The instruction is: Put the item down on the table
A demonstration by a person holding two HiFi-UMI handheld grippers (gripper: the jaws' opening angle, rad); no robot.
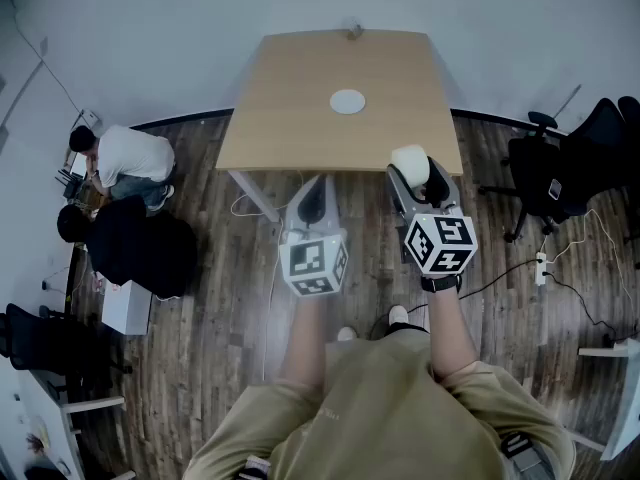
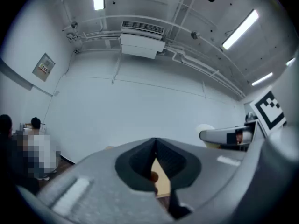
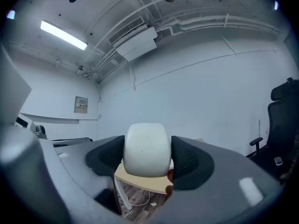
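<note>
A white rounded cup-like item (image 3: 146, 149) sits squeezed between the dark pads of my right gripper (image 3: 146, 158). In the head view the white item (image 1: 409, 160) shows at the tip of the right gripper (image 1: 415, 173), just over the near right edge of the wooden table (image 1: 300, 98). My left gripper (image 1: 313, 203) hangs shut and empty before the table's near edge; in the left gripper view its jaws (image 2: 156, 164) meet with nothing between them. Both grippers tilt upward toward the far wall.
A small white round disc (image 1: 347, 101) lies on the table's middle. A small object (image 1: 354, 32) sits at the far edge. Two people (image 1: 125, 158) crouch at the left by a white box (image 1: 127, 306). Black office chairs (image 1: 560, 173) stand right. Cables and a power strip (image 1: 541, 266) lie on the floor.
</note>
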